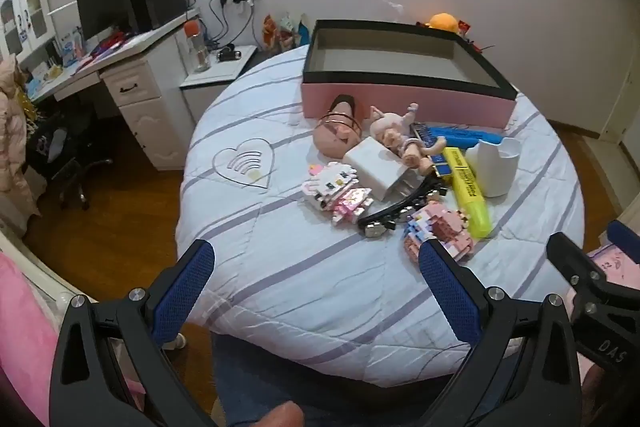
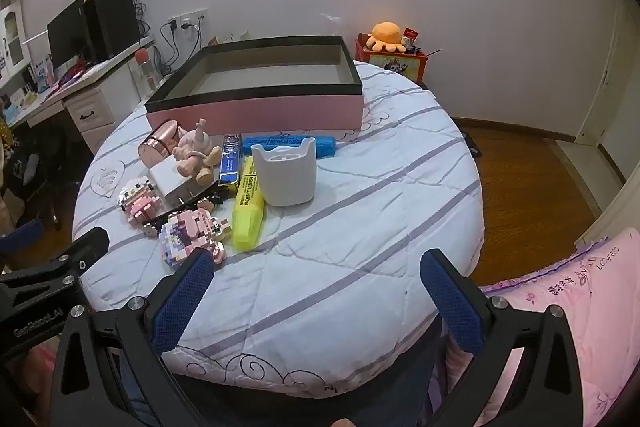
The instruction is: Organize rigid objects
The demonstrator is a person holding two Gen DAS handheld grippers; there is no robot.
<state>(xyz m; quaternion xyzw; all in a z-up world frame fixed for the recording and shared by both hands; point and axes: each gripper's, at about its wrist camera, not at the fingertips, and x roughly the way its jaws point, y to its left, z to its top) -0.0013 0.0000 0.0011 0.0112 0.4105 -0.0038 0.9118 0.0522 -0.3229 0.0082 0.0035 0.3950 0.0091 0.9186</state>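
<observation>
A pink box with a black rim [image 1: 404, 99] [image 2: 256, 115] stands empty at the back of a round quilted surface [image 1: 320, 267] [image 2: 340, 247]. In front of it lies a heap: a yellow highlighter [image 1: 470, 195] [image 2: 248, 207], a white cup [image 1: 494, 165] [image 2: 285, 173], a blue marker [image 2: 288, 144], a white charger block [image 1: 378, 163], a pink doll [image 1: 394, 133] [image 2: 196, 151], and two block figures [image 1: 336, 193] [image 2: 192, 231]. My left gripper [image 1: 316, 287] and my right gripper [image 2: 318, 299] both hang open and empty above the near edge, short of the heap.
A desk with a monitor and speakers [image 1: 120, 7] stands at the left by the wall. An orange plush sits on a red box [image 2: 390, 45] behind the round surface. Wooden floor [image 2: 532, 195] lies to the right, pink bedding [image 2: 580, 307] at the near right.
</observation>
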